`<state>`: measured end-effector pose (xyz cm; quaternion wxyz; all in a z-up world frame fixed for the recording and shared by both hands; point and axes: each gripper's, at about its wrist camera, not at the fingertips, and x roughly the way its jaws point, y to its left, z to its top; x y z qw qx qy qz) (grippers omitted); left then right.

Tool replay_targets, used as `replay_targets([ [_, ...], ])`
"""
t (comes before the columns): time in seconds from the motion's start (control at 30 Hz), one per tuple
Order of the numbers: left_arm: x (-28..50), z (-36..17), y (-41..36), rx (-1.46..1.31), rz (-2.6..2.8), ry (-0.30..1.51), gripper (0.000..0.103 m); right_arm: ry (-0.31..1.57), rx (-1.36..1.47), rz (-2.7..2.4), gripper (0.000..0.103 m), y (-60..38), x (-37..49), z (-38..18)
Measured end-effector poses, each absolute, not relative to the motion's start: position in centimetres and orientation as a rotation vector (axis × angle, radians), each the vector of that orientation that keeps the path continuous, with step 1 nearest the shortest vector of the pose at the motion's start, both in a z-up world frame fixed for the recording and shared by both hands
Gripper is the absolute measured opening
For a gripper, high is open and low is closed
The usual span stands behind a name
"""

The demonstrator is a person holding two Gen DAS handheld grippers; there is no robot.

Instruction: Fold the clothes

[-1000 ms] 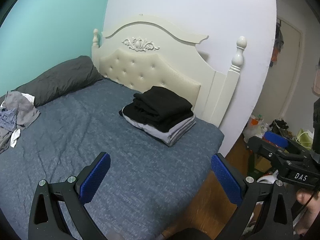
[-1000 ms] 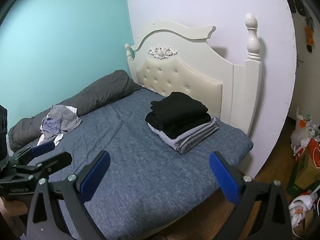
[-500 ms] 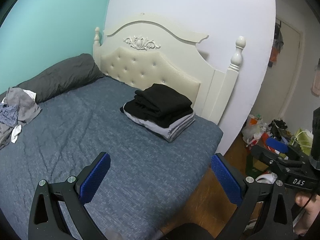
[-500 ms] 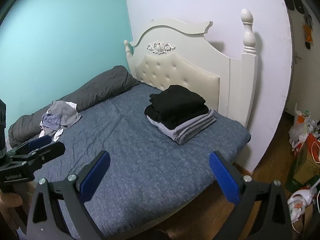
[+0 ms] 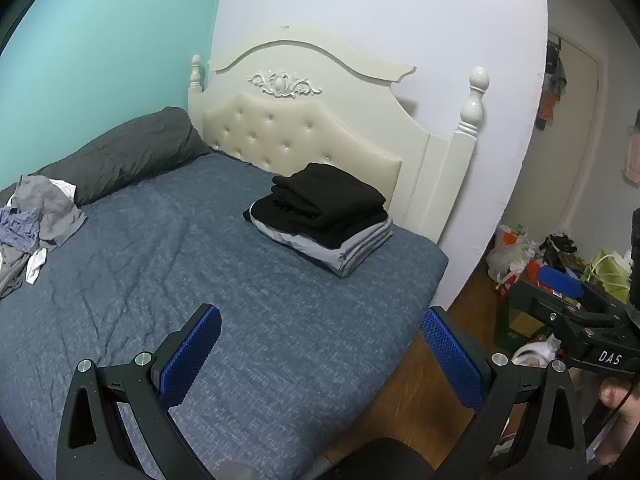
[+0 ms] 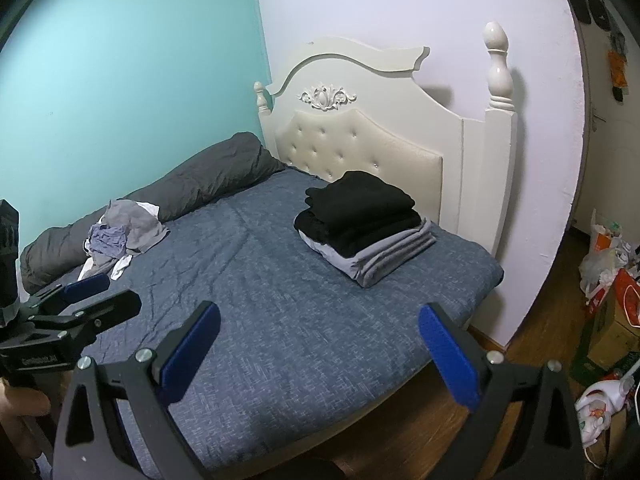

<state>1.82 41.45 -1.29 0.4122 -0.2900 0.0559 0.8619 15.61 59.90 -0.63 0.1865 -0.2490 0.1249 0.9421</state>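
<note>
A bed (image 5: 168,280) covered by a blue-grey sheet is seen from above its near corner, and every place below is given relative to it. At its head, against the cream tufted headboard (image 5: 296,136), a stack of folded clothes (image 5: 320,216) is set near the side edge toward the floor: black pieces on top, grey ones beneath. Along the far side, by the turquoise wall, a dark grey rolled duvet (image 5: 124,156) is laid, and a loose pile of unfolded clothes (image 5: 36,216) in grey, lilac and white is heaped against it. The wide middle of the sheet between pile and stack is left open, marked only by creases.

The left gripper (image 5: 320,352) is held above the near part of the bed with its blue-padded fingers wide apart and nothing between them. The right gripper (image 6: 320,344) is likewise held spread and unloaded over the near edge. In the left view the right gripper's body is seen off the bed's floor side, and the letters "DAS" (image 5: 609,357) can be read on it; a label on the left gripper's body in the right view is too blurred to be read.

Beyond the bed's floor-side edge, wooden floor (image 6: 532,320) is exposed, and the far end of it is crowded by bags and boxes (image 6: 608,276) near a doorway.
</note>
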Motion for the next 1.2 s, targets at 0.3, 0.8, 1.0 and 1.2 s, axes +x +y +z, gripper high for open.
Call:
replay_targets([
  [0.3, 2.3, -1.4, 40.8, -0.718, 2.172, 0.131, 0.103, 0.342, -0.702, 2.658, 0.1, 59.7, 15.7, -0.8],
  [0.8, 3.8, -1.0, 40.1, -0.677, 2.179, 0.127, 0.103, 0.331, -0.696, 2.657, 0.1, 59.3, 16.2, -0.9],
  [1.0, 3.9, -1.0, 39.7, -0.687, 2.183, 0.118, 0.103, 0.33, -0.699, 2.658, 0.1, 59.3, 16.2, -1.0],
  [1.2, 3.8, -1.3, 39.5, -0.702, 2.177, 0.107, 0.103, 0.331, -0.702, 2.656, 0.1, 59.0, 16.3, -1.2],
])
